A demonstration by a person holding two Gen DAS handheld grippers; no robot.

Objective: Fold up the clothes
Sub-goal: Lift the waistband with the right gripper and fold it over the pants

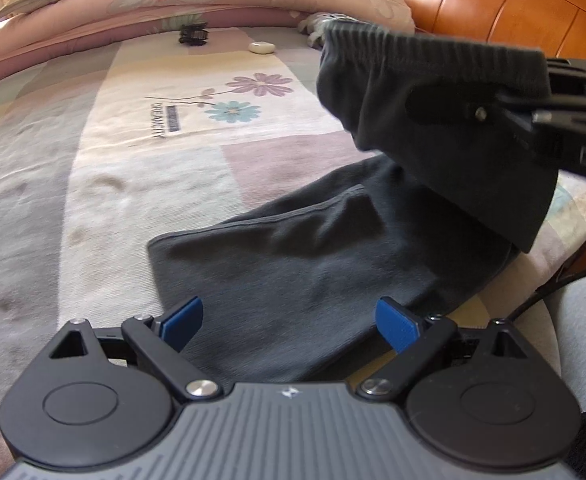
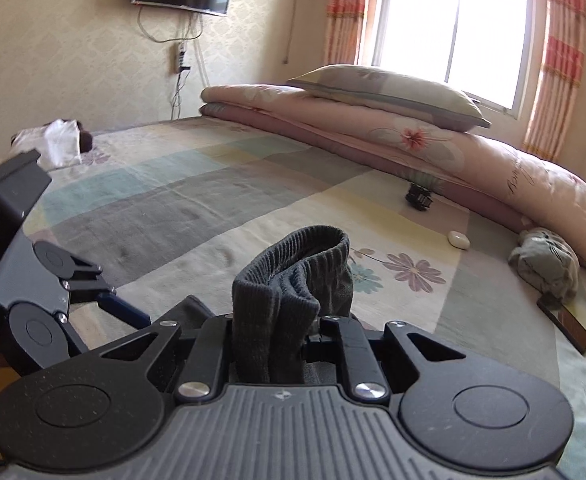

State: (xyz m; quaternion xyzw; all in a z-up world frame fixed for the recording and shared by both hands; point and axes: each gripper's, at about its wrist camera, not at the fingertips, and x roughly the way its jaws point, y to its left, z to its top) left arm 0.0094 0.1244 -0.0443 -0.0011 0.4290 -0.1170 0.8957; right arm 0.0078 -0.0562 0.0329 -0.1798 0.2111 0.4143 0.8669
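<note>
A dark grey garment with a ribbed waistband lies partly flat on the bed near its front edge. Its waistband end is lifted off the bed at the right, and my right gripper is shut on it. In the right wrist view the ribbed band bunches up between the closed jaws of that gripper. My left gripper is open just above the flat part of the garment, blue pads spread apart with nothing between them. It also shows at the left as the left gripper.
A patchwork floral bedsheet covers the bed. Folded pink quilts and a pillow lie along the far side. A black hair clip, a small white case, a grey bundle and a phone rest on the sheet. A wooden headboard stands behind.
</note>
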